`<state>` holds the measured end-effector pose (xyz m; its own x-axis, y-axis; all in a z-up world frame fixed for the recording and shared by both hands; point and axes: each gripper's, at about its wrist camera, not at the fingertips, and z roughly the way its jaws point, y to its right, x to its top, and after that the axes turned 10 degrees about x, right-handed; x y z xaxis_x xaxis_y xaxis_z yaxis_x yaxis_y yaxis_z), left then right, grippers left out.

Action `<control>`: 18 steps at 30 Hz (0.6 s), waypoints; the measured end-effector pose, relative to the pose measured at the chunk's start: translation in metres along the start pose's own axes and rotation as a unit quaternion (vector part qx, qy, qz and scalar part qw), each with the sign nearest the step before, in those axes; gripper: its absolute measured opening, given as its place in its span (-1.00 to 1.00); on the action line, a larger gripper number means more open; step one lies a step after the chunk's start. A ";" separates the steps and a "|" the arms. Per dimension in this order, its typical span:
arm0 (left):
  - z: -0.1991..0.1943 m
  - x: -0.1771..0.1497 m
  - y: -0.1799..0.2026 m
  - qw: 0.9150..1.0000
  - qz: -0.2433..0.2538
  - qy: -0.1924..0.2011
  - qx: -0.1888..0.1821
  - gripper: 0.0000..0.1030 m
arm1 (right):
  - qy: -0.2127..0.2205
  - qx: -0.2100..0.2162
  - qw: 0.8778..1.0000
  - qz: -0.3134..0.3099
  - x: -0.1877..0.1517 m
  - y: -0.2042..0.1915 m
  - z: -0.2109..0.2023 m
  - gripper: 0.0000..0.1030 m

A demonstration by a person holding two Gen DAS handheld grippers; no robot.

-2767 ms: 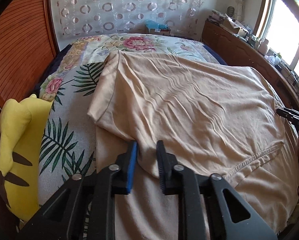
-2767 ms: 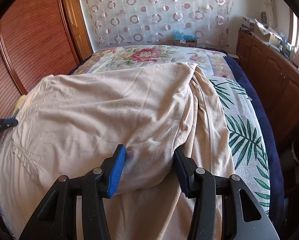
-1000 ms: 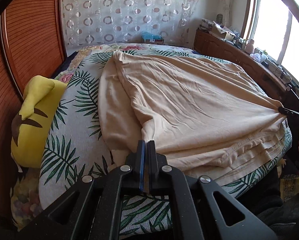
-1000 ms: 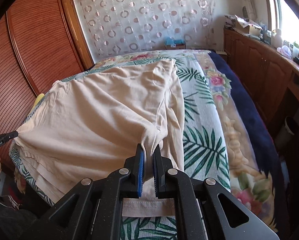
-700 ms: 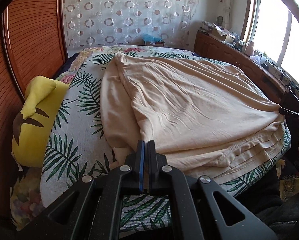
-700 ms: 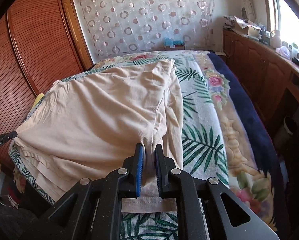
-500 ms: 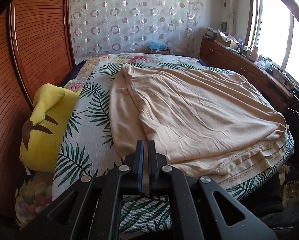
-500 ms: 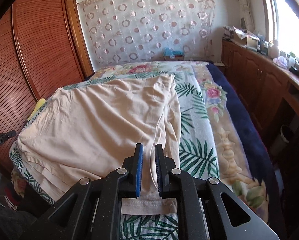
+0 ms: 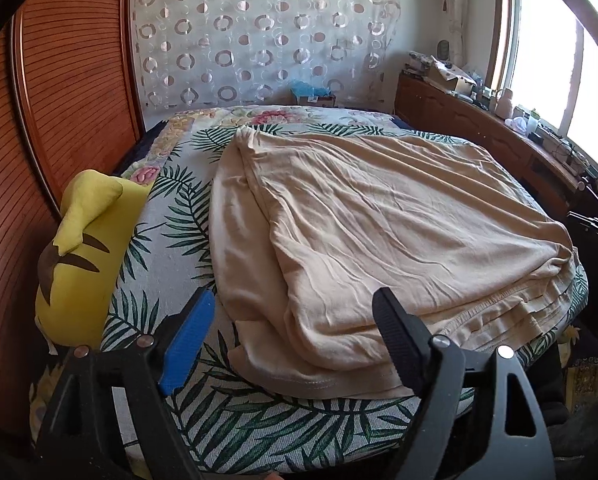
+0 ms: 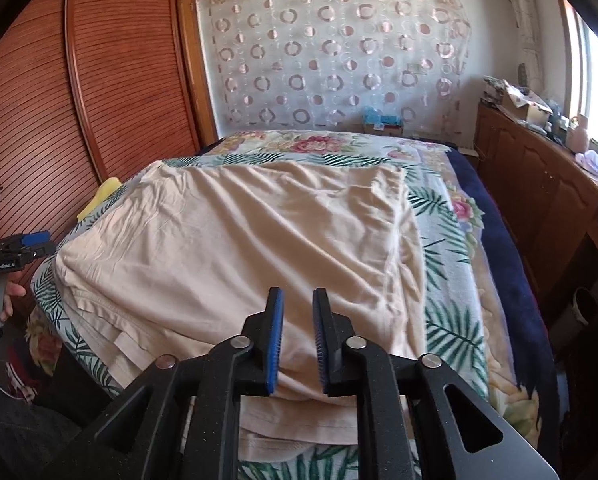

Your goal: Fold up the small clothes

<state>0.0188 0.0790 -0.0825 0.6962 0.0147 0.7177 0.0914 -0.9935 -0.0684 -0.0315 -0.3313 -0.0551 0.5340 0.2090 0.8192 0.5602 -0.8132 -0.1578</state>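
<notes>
Beige garment (image 9: 379, 232) lay folded on a leaf-print bed (image 9: 283, 420), both grippers clear of the cloth.

The left gripper (image 9: 295, 320) stood wide open above the garment's near-left corner, holding nothing. The right gripper (image 10: 298, 320) hovered over the near hem with its jaws a narrow gap apart, also empty. The garment covered the near half of the bed, stacked hems at the near edge. A yellow plush toy (image 9: 79, 256) sat on the far left, by the wooden wardrobe (image 10: 79, 100).

Daylight floods in from the overexposed window (image 9: 547, 52) on the right, while fisheye distortion bends and darkens the edges.
</notes>
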 end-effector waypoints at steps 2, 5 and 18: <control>0.006 -0.002 0.000 1.000 -0.001 -0.009 -0.001 0.59 | -0.012 0.006 1.000 -0.004 0.003 -0.001 0.012 -0.45; 0.012 -0.005 0.000 1.000 -0.005 -0.021 -0.003 0.59 | -0.027 0.014 0.999 -0.012 0.004 -0.004 0.030 -0.15; 0.030 -0.016 -0.009 0.998 -0.031 -0.057 -0.013 0.59 | -0.077 0.002 0.996 -0.032 -0.002 -0.005 0.079 0.16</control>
<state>0.0284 0.0916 -0.1141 0.7660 0.0870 0.6370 0.1191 -0.9929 -0.0076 0.0152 -0.2848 -0.0992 0.5878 0.3426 0.7329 0.5986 -0.7936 -0.1091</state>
